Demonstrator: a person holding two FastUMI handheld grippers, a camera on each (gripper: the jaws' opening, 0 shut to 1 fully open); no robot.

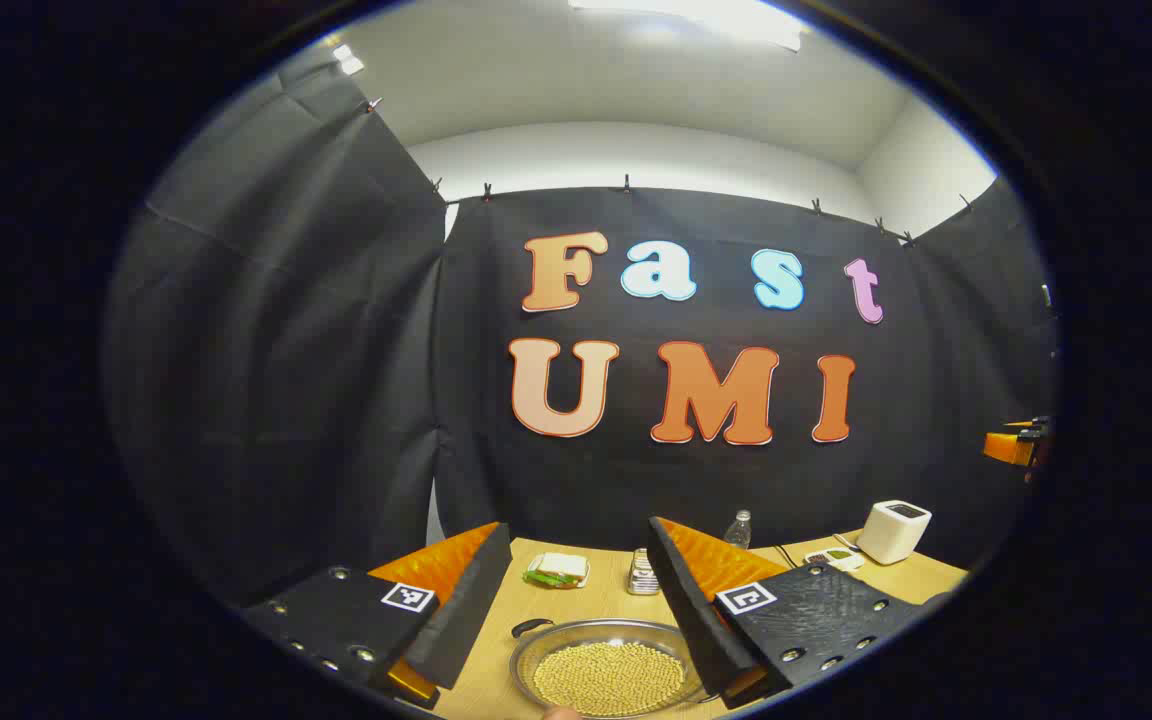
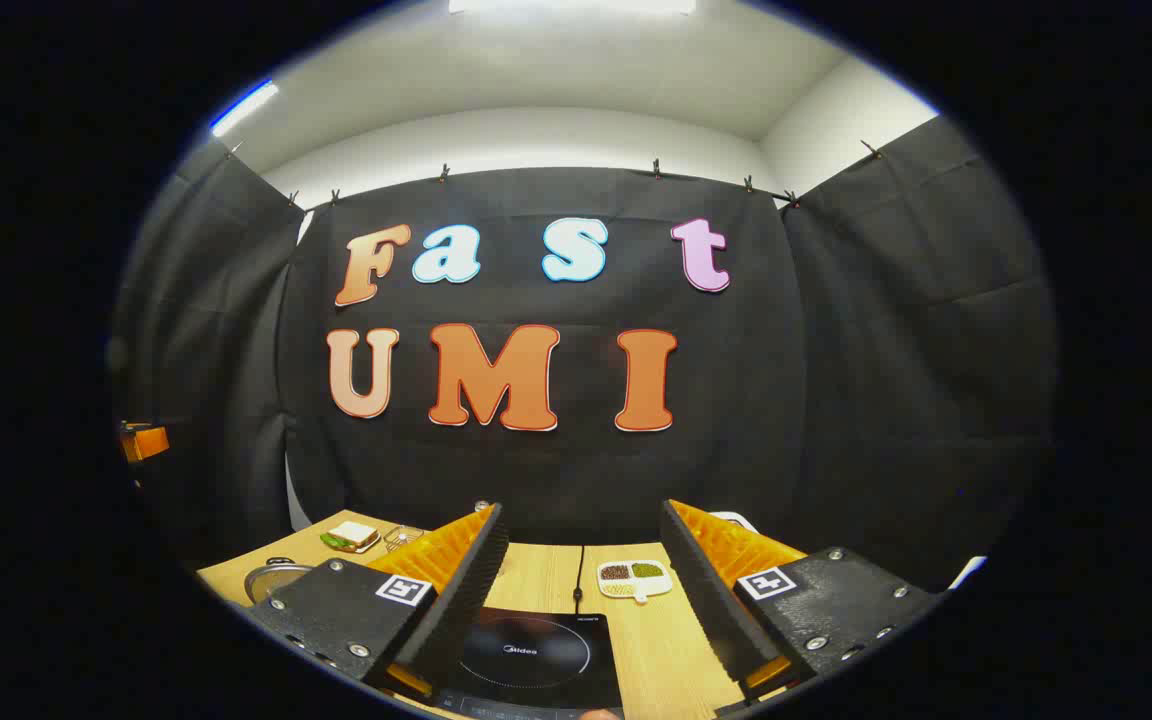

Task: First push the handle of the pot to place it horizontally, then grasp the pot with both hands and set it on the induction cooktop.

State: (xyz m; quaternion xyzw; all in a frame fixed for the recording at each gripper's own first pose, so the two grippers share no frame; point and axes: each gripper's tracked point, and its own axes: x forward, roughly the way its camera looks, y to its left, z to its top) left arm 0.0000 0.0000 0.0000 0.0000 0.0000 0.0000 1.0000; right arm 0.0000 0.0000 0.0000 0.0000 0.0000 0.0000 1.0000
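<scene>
A shallow silver pot [image 1: 536,650] full of yellow beans sits on the wooden table, low between the fingers of my open left gripper [image 1: 579,545]. Its short black handle [image 1: 531,627] sticks out at the rim's far left. In the right gripper view the same pot [image 2: 274,577] shows at the far left, partly behind my left finger. My open right gripper [image 2: 581,520] hangs over the black induction cooktop [image 2: 531,655], which lies flat between its fingers. Neither gripper touches anything.
A sandwich on a plate [image 1: 558,570], a small striped object [image 1: 643,575], a clear bottle [image 1: 738,528] and a white box [image 1: 894,530] stand at the table's far side. A divided dish of beans [image 2: 633,577] and a cable [image 2: 577,570] lie behind the cooktop.
</scene>
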